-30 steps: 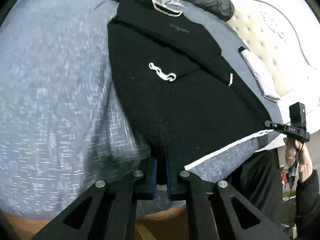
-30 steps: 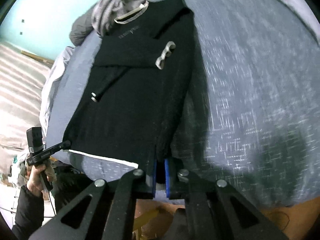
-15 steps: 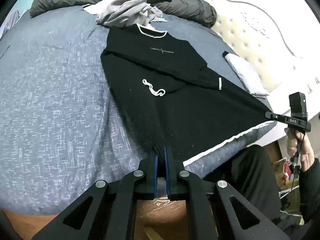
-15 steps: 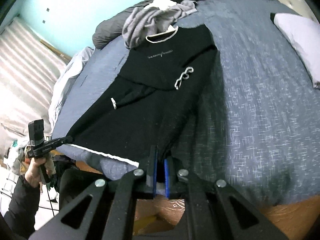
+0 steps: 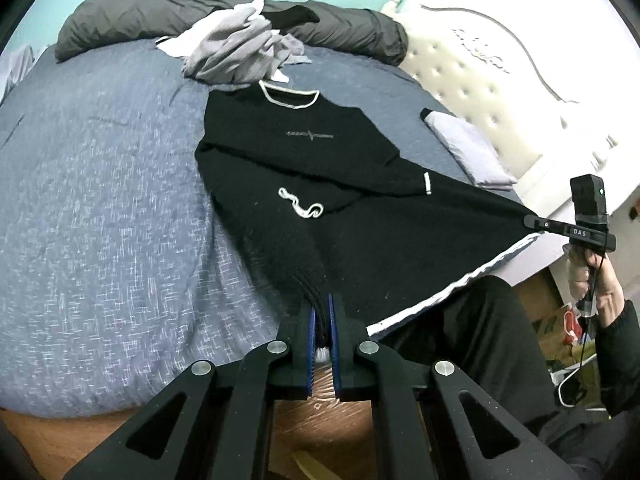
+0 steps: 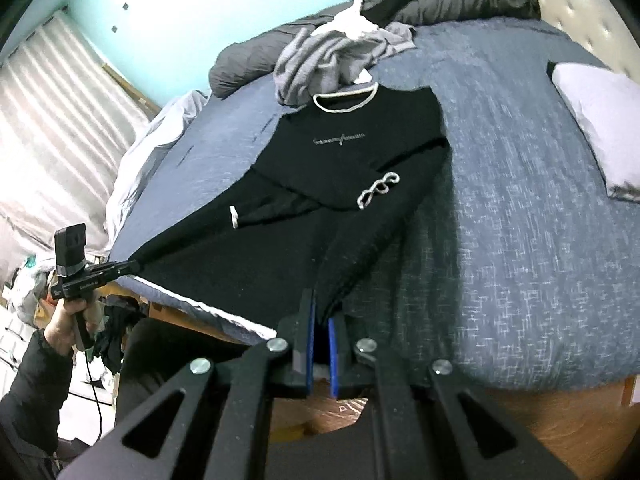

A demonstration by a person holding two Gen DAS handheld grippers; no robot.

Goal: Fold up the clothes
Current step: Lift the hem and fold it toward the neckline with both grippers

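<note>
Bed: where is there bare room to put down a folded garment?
Bare blanket lies between the black sweater and the bed's far side, and a narrower strip between the sweater and the pillow. It is crowded around the grey clothes pile beside the sweater's collar.

This is a bedroom in a home. A wide bed (image 5: 100, 200) under a blue-grey speckled cover fills both views, with a cream button-tufted headboard (image 5: 492, 92), a pale pillow (image 6: 600, 120) and a rolled dark grey duvet (image 5: 160, 20) along its far edge. A heap of loose grey and white clothes (image 5: 236, 52) lies on the cover, the wall (image 6: 200, 8) is painted turquoise, and light striped curtains (image 6: 52, 120) hang at one side.
</note>
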